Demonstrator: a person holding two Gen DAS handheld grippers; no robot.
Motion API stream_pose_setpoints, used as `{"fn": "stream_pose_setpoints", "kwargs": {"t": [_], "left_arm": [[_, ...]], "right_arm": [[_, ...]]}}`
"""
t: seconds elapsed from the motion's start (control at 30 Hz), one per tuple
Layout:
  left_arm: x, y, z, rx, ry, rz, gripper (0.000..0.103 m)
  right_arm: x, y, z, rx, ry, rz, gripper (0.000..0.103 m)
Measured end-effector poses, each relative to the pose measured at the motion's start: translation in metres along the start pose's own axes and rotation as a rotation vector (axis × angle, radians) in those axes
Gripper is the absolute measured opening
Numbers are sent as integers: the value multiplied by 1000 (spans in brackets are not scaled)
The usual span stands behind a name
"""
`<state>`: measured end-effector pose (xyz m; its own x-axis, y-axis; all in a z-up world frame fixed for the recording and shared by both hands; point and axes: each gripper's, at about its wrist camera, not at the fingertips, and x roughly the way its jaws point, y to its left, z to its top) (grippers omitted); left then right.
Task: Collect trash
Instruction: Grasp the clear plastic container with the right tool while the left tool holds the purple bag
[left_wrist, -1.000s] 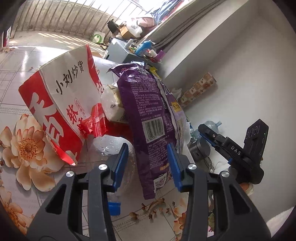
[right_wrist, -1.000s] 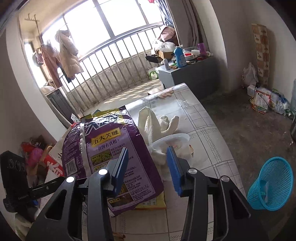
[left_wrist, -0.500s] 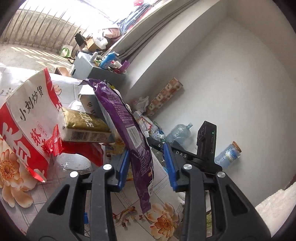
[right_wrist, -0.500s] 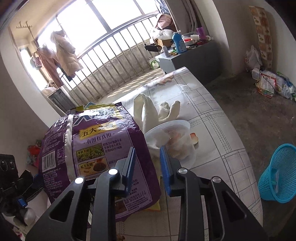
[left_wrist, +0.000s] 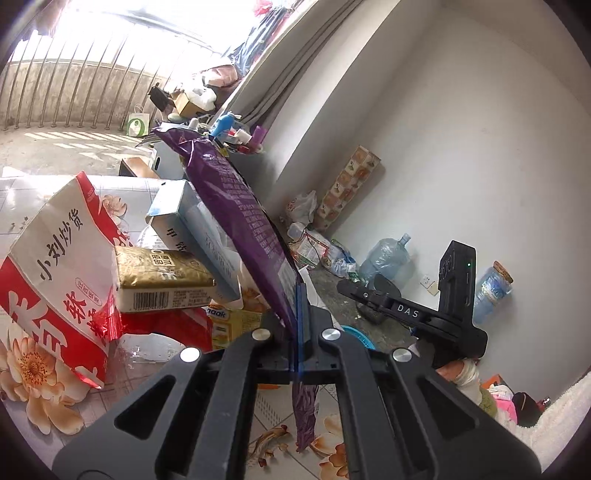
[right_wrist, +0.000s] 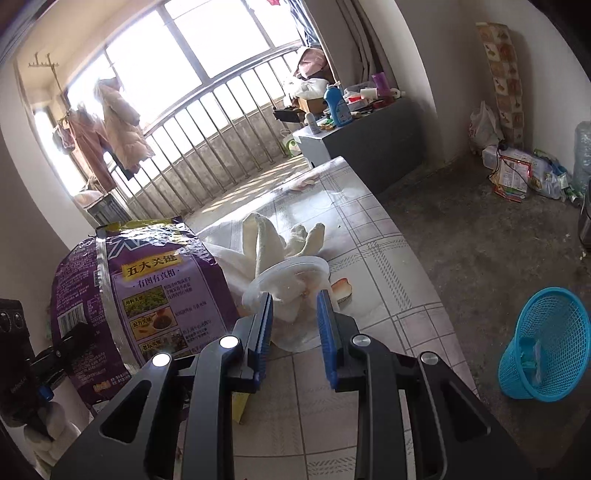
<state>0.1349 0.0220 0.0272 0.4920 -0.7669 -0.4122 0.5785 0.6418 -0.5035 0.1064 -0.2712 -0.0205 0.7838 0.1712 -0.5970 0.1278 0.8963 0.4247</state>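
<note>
The left gripper (left_wrist: 297, 325) had its blue pads pressed together on the lower part of the purple snack bag (left_wrist: 236, 206), which stood on edge between them, its bottom corner hanging below the jaws toward the flowered tablecloth (left_wrist: 33, 380). The right gripper (right_wrist: 295, 325) had its jaws part-way in, with the crumpled clear plastic cup (right_wrist: 291, 284) sitting between the pads (right_wrist: 264, 325); whether they already pressed on it could not be told. Just beyond the cup lay a pale cloth glove (right_wrist: 273, 240) and a small scrap of food (right_wrist: 341, 286). Left of the bag in the left wrist view were a gold carton (left_wrist: 162, 280), a pale blue box (left_wrist: 192, 229) and a red-and-white paper bag (left_wrist: 62, 266), all crowded together. A blue basket (right_wrist: 546, 339) lay tipped on the floor to the right of the table. The step in hand looked like a two-handed pickup: bag secured, cup nearly so. Next, the right hand probably needed a firm but gentle pinch, since the thin cup would crush or slip, then both pieces had to be carried to the basket.
</note>
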Motion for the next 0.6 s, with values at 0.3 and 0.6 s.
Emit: {"fn": "stream_pose_setpoints", "kwargs": {"t": [0.3,0.6], "left_arm": [[-13,2,4,-2,-26,37,0],[-10,0,8,18,-9,78,0]], "right_arm": [[14,-27,12,51,45,-3,45],[58,-1,18,-139,179,125,75]]}}
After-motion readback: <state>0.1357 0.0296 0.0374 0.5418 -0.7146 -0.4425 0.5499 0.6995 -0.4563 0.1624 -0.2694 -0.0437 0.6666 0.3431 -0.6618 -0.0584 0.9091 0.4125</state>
